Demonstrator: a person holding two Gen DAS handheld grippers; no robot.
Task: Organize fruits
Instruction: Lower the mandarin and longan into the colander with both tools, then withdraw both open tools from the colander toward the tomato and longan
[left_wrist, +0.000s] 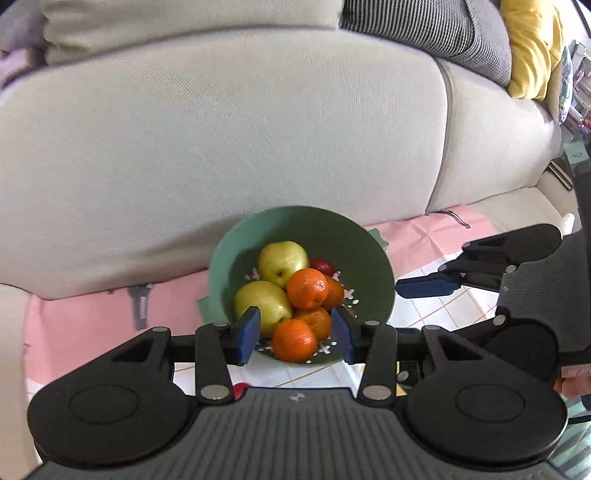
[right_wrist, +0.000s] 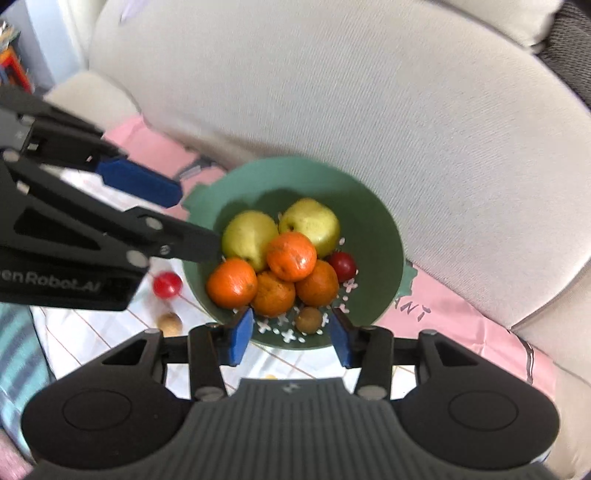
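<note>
Mostly done: green bowl (right_wrist: 384, 236) holds apples, oranges and more; a red fruit (right_wrist: 167, 284) and brown fruit (right_wrist: 170, 322) remain on the worktop (right_wrist: 92, 332). Left tongs (left_wrist: 295, 334) and right tongs (right_wrist: 290, 336) hover part-open, empty.

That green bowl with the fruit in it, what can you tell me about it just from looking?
The green bowl is round, deep and matte, probably plastic or ceramic, with small white flower-like marks scattered on its inner floor. It stands upright on a pale checked cloth, close to a beige sofa. Inside lie two yellow-green apples, four oranges piled together, a small red fruit and a small brown one. Both pairs of blue fingers sit above its near rim, open, touching nothing.
</note>
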